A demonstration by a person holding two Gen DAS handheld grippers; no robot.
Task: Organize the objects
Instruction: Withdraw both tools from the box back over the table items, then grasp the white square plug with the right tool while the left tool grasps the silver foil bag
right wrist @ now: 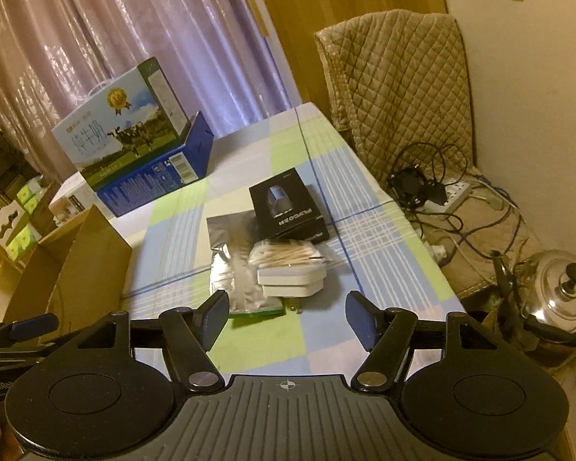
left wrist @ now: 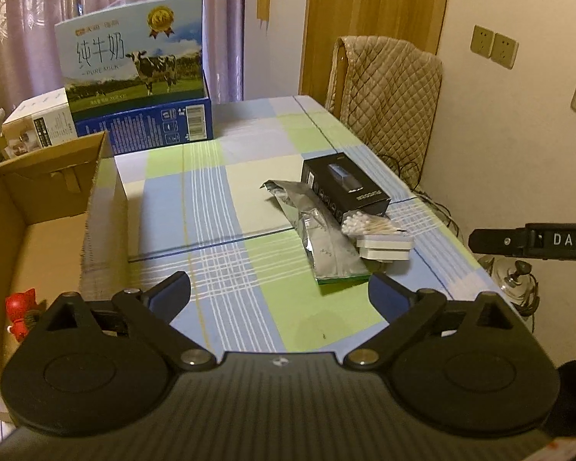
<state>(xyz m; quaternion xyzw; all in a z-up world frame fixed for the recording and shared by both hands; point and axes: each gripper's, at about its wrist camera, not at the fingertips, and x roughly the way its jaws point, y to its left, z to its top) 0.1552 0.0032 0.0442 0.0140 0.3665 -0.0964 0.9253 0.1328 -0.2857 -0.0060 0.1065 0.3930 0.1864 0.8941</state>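
Note:
On the checked tablecloth [left wrist: 219, 207] [right wrist: 384, 230] lies a small pile: a black product box [left wrist: 345, 188] [right wrist: 288, 207], a silver foil pouch [left wrist: 318, 230] [right wrist: 234, 265], a bag of cotton swabs [left wrist: 372, 226] [right wrist: 284, 254] and two stacked white flat boxes [left wrist: 386, 247] [right wrist: 292, 282]. An open cardboard box [left wrist: 38, 215] [right wrist: 73, 269] stands at the left, with a red figurine [left wrist: 21, 309] inside. My left gripper [left wrist: 278, 299] is open and empty, hovering short of the pile. My right gripper [right wrist: 288, 317] is also open and empty, just in front of the white boxes.
A blue milk carton box [left wrist: 138, 73] [right wrist: 142, 146] stands at the table's far left with a small white box [left wrist: 42, 121] beside it. A quilt-covered chair [left wrist: 388, 92] [right wrist: 399, 88] is at the far right. Cables, a power strip [right wrist: 453, 194] and a steel kettle [right wrist: 556, 292] sit off the right edge.

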